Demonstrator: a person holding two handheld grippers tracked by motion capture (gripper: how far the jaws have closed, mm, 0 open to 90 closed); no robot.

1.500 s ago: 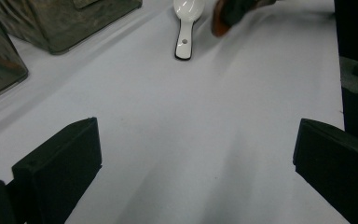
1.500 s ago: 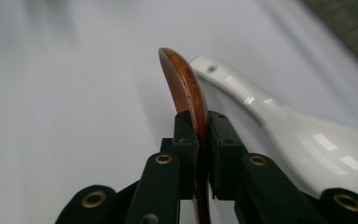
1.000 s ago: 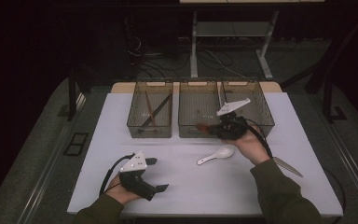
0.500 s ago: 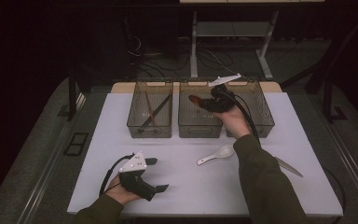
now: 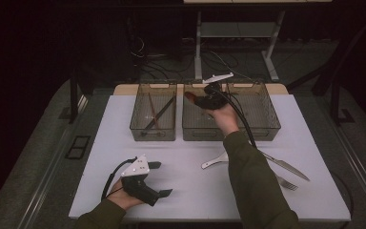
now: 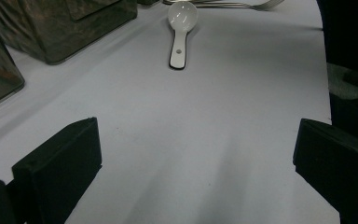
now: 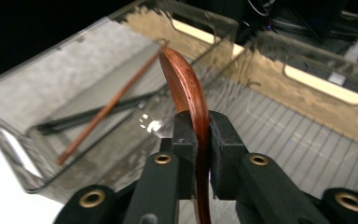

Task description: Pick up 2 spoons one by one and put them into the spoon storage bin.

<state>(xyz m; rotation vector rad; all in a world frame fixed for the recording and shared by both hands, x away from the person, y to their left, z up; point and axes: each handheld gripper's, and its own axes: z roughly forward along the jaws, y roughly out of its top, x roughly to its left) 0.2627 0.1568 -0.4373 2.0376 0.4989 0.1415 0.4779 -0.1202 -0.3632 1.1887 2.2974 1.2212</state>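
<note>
1. High view, upper centre. Right gripper (image 5: pixel 196 99) over the middle bin (image 5: pixel 196 134) of three clear bins that stand in a row at the far edge of the white table (image 5: pixel 195 191). A reddish-brown wooden spoon (image 5: pixel 189 96) sticks out of it toward the left of the frame. Its jaws have just been opening, with the spoon between them.
2. High view, upper left of the row. Left bin (image 5: pixel 153 134) holding a dark stick and a brown stick (image 5: pixel 158 113), crossed.
3. High view, upper right of the row. Right bin (image 5: pixel 267 125), just beside the middle one.
4. High view, lower left. Left gripper (image 5: pixel 153 180) low over the table, jaws spread wide, nothing between them.
5. High view, lower centre and right. White ceramic spoon (image 5: pixel 214 162) partly hidden by the right sleeve; knife (image 5: pixel 286 166) and fork (image 5: pixel 287 183) to its right.
6. Left gripper view. Two black jaws at the lower corners, well apart, released, bare table between. White ceramic spoon (image 6: pixel 182 29) at top centre, bowl away from the camera; fork tines (image 6: pixel 265 4) at the top edge.
7. Right gripper view, centre. Black pads (image 7: pixel 185 140) flank the thin edge of the wooden spoon (image 7: pixel 186 88), which curves up to the upper centre; the grip looks close but slackening. Behind, left bin (image 7: pixel 51 121) with the two sticks.
</note>
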